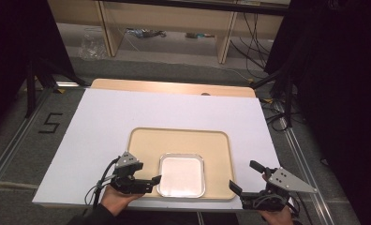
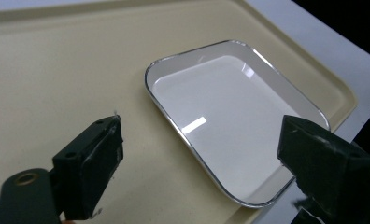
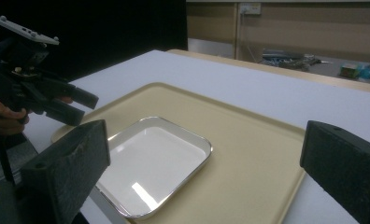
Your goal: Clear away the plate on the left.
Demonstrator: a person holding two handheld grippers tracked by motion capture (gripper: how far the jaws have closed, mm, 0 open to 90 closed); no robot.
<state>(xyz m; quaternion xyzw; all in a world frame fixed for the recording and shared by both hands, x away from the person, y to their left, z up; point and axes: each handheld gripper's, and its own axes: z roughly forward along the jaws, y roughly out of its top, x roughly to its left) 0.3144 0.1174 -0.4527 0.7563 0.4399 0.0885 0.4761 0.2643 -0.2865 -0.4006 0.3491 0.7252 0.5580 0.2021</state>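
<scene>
Item: dish (image 1: 181, 175), white, shallow, square with rounded corners and a bright metal rim, empty. It lies flat on the tray (image 1: 179, 138), toward the tray's 6 o'clock edge and a little right of its middle, all of the tray beyond it toward 12 o'clock bare; so placed it is within short reach of both hands. Tray: beige, low-rimmed, set at the worktop's (image 1: 104, 122) near edge, about 5 o'clock of the white sheet's centre, probably to bound the working area. Left gripper (image 1: 154, 180): at the dish's 9 o'clock, just beside its rim and not touching it, its fingers (image 2: 92, 163) spread wide with nothing between them; the left gripper view looks down past them onto the dish (image 2: 225, 121), which suggests the dish has been set down there, or is about to be taken by its edge. Right gripper (image 1: 247, 178): at the dish's 3 o'clock, off the tray's corner and apart from the dish, fingers (image 3: 66, 172) spread, empty, seemingly waiting. Beyond the worktop at 12 o'clock: shelving (image 1: 174, 18), floor cables.
</scene>
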